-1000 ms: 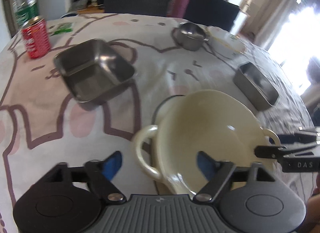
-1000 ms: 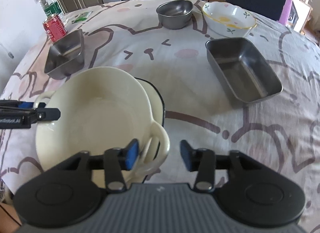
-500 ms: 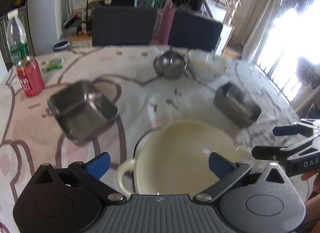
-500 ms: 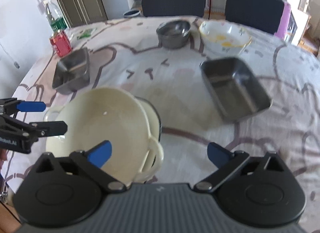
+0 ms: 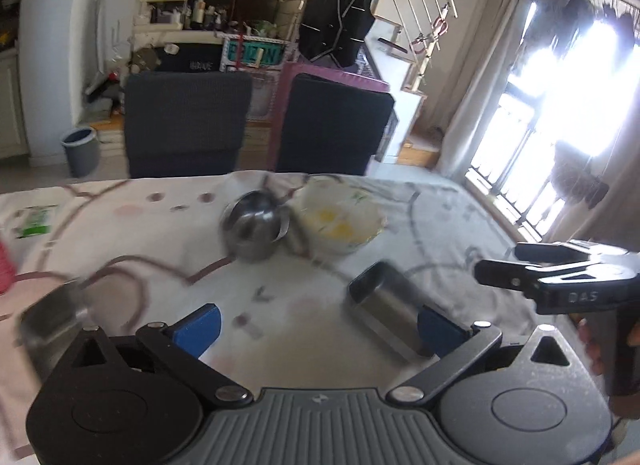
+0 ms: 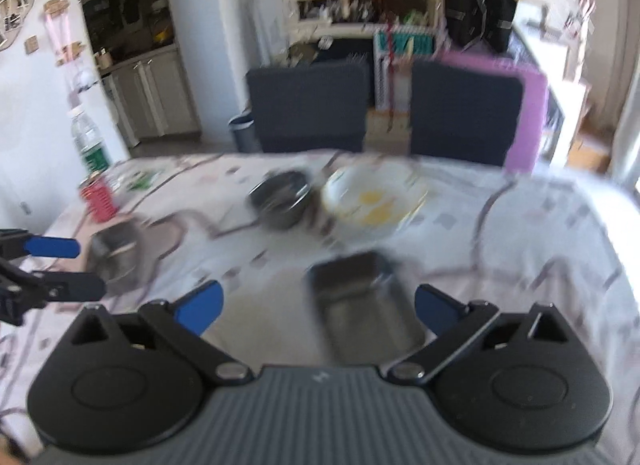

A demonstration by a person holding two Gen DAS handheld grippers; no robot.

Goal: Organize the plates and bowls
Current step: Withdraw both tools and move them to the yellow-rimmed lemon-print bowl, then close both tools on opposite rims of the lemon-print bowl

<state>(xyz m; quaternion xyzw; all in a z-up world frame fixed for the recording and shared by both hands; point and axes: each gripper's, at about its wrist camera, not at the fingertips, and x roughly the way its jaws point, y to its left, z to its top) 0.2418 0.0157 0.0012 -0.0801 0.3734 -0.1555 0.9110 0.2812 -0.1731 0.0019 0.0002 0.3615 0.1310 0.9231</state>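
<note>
Both grippers are raised over the table and tilted up. My left gripper (image 5: pixel 318 325) is open and empty. My right gripper (image 6: pixel 316 307) is open and empty; it also shows at the right in the left wrist view (image 5: pixel 500 261). A round steel bowl (image 5: pixel 254 231) (image 6: pixel 282 203) and a white floral bowl (image 5: pixel 340 225) (image 6: pixel 374 201) sit side by side at the far middle. A rectangular steel tray (image 5: pixel 386 315) (image 6: pixel 366 309) lies close in front. A square steel tray (image 5: pixel 50 323) (image 6: pixel 114 253) lies at the left. The cream two-handled dish is out of view.
A red can (image 6: pixel 98 201) and a water bottle (image 6: pixel 90 141) stand at the far left of the table (image 6: pixel 520 249). A green packet (image 5: pixel 34 221) lies near them. Two dark chairs (image 5: pixel 186 123) stand behind the far edge.
Both grippers opened wide, let go of the cream dish's handles, and lifted and tilted up, so the cream dish dropped out of view.
</note>
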